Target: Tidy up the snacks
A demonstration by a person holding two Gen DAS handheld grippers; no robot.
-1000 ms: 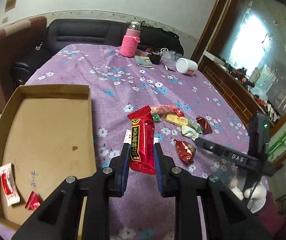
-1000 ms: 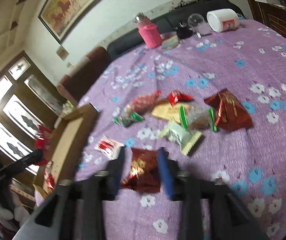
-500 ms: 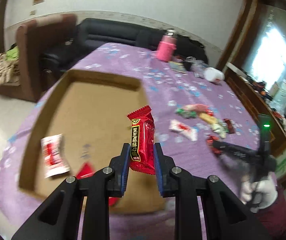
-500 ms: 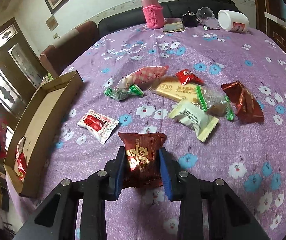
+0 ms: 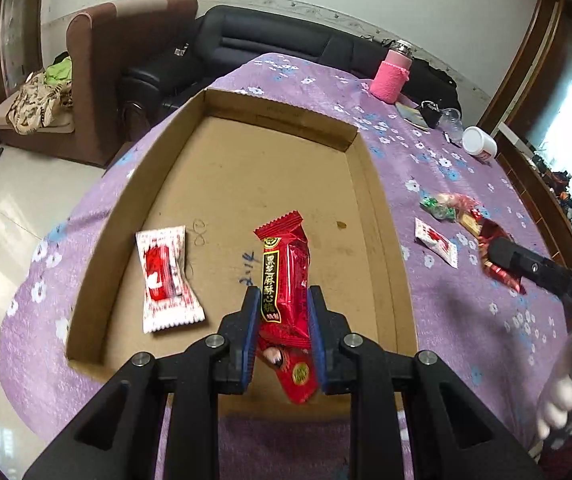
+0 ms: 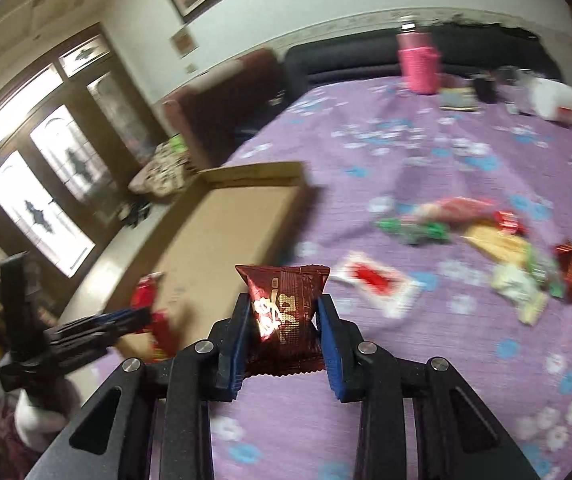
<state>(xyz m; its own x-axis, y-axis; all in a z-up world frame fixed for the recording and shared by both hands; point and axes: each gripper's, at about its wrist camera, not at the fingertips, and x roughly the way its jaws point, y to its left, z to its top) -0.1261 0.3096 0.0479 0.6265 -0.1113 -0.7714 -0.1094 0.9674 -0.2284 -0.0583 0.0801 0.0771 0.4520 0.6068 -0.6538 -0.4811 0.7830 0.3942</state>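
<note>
Purple floral tablecloth [image 5: 466,320] everywhere; I'm clamping a red candy bar [image 5: 286,276] in my left gripper [image 5: 282,320] above the cardboard tray [image 5: 382,216], beside a white-red packet [image 5: 166,280], while my right gripper [image 6: 284,320] is pinching a dark red pouch [image 6: 284,312] just right of the tray.

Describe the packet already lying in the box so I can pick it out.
Find the shallow cardboard box on the purple flowered tablecloth. On its floor, left of the long red snack gripped in the left tool, lies a white packet with a red centre panel and crimped ends, the only white wrapper inside.

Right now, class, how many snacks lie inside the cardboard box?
2: a white-and-red packet on the box floor, and a red one partly hidden under the held bar. More may be hidden.
</note>
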